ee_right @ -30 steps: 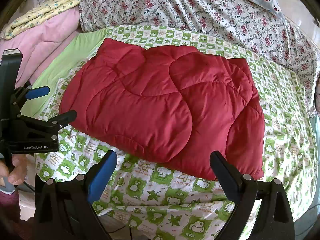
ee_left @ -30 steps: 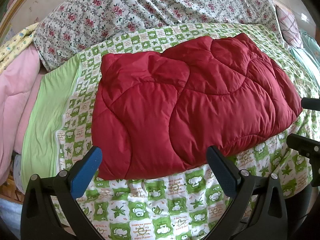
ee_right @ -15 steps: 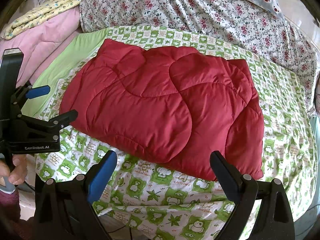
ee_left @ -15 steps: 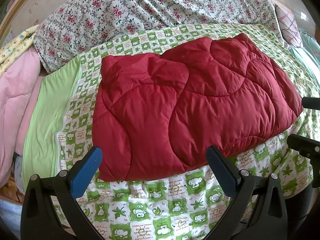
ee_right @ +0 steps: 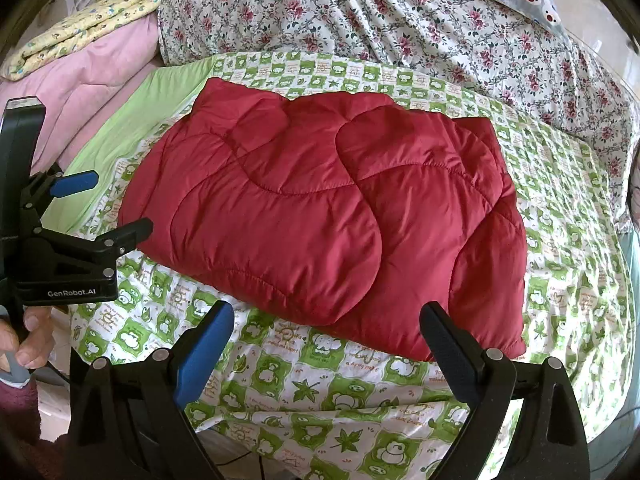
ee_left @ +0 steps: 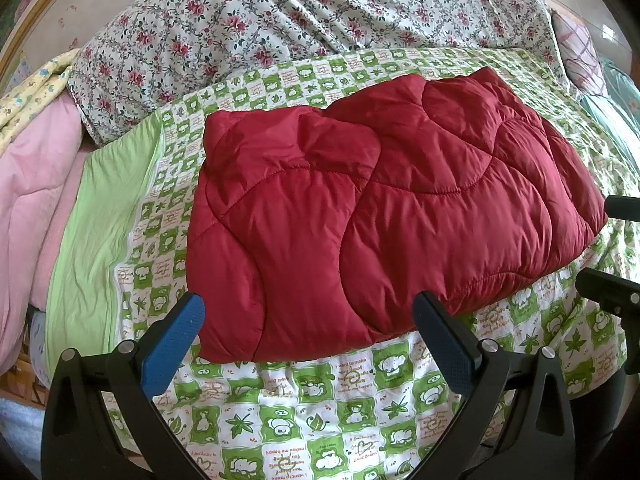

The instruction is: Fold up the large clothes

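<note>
A red quilted padded garment [ee_left: 384, 216] lies folded into a thick rectangle on the green-and-white patterned sheet [ee_left: 312, 408]; it also fills the middle of the right wrist view [ee_right: 320, 216]. My left gripper [ee_left: 308, 316] hangs open just short of the garment's near edge, nothing between its fingers. My right gripper [ee_right: 328, 330] is open too, held in front of the garment's near right corner. The left gripper [ee_right: 98, 204] shows at the left of the right wrist view, a hand [ee_right: 28, 340] under it. The right gripper's fingers [ee_left: 608, 292] poke in at the right edge of the left wrist view.
A floral duvet [ee_left: 320, 20] is heaped behind the garment. Pink bedding [ee_left: 28, 200] and a yellow patterned blanket [ee_right: 88, 20] are stacked on the left. A plain green sheet border [ee_left: 104, 232] runs along the left side. The bed's near edge drops off below the grippers.
Almost nothing: the left wrist view has drifted very slightly, so the garment sits a touch lower in it. Both grippers stay open and the garment lies unmoved.
</note>
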A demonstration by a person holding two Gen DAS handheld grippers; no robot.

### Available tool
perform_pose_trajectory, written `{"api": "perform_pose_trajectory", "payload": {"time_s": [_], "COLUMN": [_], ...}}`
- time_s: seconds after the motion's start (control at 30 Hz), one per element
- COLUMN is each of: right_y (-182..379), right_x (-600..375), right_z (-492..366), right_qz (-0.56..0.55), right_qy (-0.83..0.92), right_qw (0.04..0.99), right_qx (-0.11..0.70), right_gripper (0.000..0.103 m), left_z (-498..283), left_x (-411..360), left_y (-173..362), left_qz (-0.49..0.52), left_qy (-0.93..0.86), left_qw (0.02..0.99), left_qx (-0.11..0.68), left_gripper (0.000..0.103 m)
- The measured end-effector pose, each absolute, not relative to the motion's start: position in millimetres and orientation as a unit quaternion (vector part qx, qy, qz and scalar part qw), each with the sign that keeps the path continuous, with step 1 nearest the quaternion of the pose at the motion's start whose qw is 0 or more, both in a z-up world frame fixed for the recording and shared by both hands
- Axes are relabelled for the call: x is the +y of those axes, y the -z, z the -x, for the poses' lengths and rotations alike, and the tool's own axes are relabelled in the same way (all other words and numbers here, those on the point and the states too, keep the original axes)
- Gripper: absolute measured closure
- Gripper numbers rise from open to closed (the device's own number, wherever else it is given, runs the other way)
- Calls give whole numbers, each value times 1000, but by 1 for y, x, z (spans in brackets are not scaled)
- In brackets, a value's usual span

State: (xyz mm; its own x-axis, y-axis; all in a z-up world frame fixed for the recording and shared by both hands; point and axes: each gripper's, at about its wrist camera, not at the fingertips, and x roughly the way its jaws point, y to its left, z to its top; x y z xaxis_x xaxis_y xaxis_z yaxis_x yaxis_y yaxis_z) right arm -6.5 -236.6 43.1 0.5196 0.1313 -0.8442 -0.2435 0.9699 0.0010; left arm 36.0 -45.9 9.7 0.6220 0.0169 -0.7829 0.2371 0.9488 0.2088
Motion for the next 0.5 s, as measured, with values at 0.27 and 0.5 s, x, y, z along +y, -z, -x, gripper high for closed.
{"api": "perform_pose_trajectory", "payload": {"time_s": [0.27, 0.5], "right_y": [-44, -44], "right_x": [-237, -236], "right_z": [7, 7], "right_qz": [59, 59], "right_qy": [-108, -108], "right_qw": [869, 870], "right_qx": [478, 478], "right_gripper": [8, 8], "left_z": [-36, -36], "left_x": [-46, -46], "left_y": [-9, -10], "left_qz": [-147, -147], "left_qy": [62, 62], "left_qw": [888, 889], "left_qx": [430, 430], "left_gripper": [0, 0]}}
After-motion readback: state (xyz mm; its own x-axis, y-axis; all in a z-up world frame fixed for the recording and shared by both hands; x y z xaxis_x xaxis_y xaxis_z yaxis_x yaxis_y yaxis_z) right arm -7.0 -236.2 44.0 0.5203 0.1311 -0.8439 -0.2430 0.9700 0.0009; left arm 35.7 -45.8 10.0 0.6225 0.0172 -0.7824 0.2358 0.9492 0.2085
